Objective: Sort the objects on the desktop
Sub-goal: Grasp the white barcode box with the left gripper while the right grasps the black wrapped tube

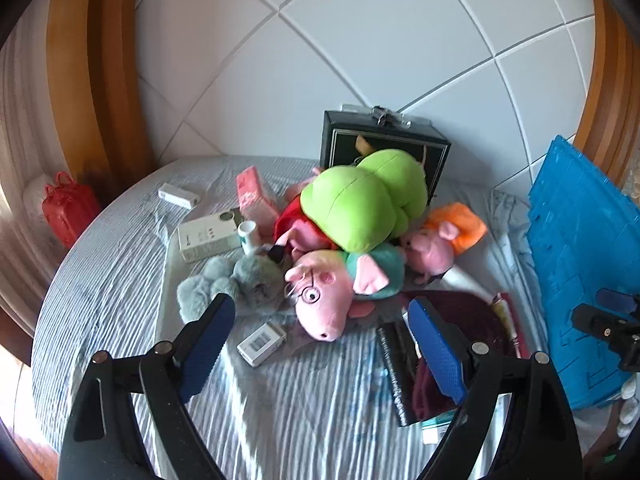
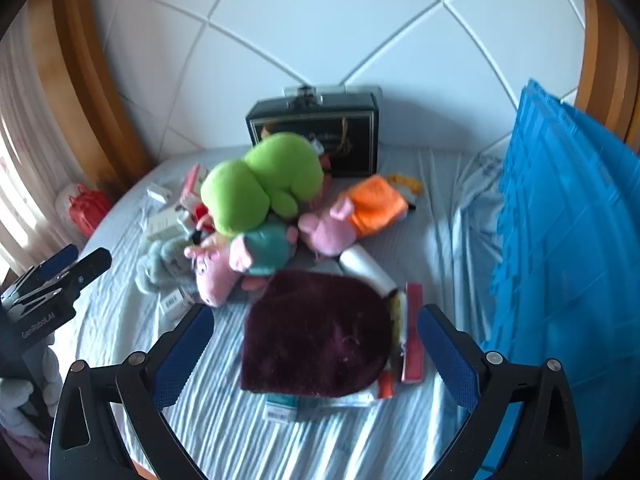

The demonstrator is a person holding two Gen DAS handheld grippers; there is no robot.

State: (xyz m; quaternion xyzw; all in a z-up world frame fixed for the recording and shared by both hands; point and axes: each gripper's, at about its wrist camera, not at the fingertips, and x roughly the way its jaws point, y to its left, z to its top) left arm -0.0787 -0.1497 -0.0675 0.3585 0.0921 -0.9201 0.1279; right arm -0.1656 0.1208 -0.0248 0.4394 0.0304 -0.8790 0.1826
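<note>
Striped bedsheet (image 1: 120,264) under a jumbled heap, both tongs hanging open above it.

From my seat, the left gripper (image 1: 320,344) has its blue pads spread wide with nothing between them, and the pink pig plush with glasses (image 1: 320,300) lies just ahead of the gap, snout towards me, its body running away into the pile under the green plush (image 1: 360,204). My right gripper (image 2: 316,344) is equally spread and empty, looking down over the dark maroon fuzzy mat (image 2: 316,332), whose long side runs roughly across the jaw line. The blue crate (image 2: 560,240) stands at the right, nearer that hand. I judge the left takes the pig, the right the mat.
</note>
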